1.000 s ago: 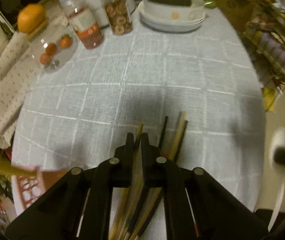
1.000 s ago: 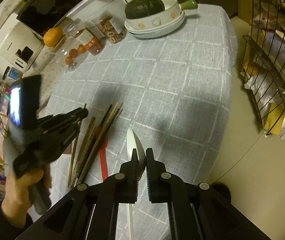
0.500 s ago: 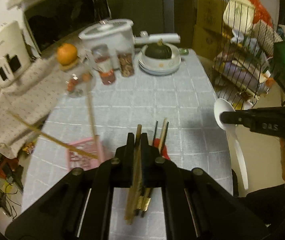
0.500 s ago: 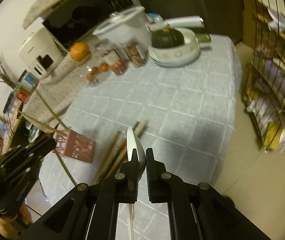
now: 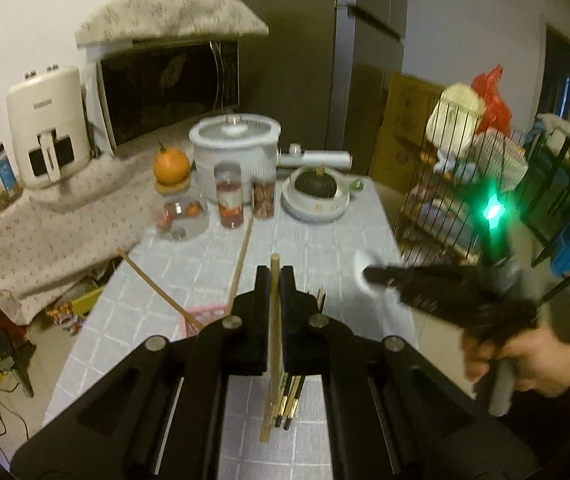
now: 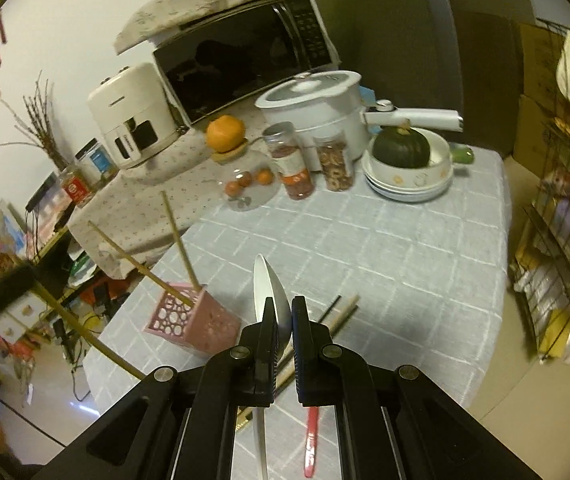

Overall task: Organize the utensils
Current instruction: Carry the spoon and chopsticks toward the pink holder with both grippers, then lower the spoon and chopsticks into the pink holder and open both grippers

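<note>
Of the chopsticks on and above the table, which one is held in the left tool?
The pale wooden chopstick clamped upright between the left tool's fingers. Two others stand in the pink holder, and the rest lie flat on the tablecloth.

The left gripper (image 5: 275, 280) sits at lower centre of its view, jaws clamped, tilted downward. The right gripper (image 6: 283, 312) is likewise clamped; the person's right hand (image 5: 525, 356) grips its handle at right.

Your surface (image 6: 385, 248), under a grey checked cloth, carries a pink holder (image 6: 193, 322), loose chopsticks (image 6: 341, 316), a red-handled utensil (image 6: 311, 436), jars (image 6: 295, 166), stacked bowls (image 6: 409, 184) and a white pot (image 6: 317, 108).
</note>
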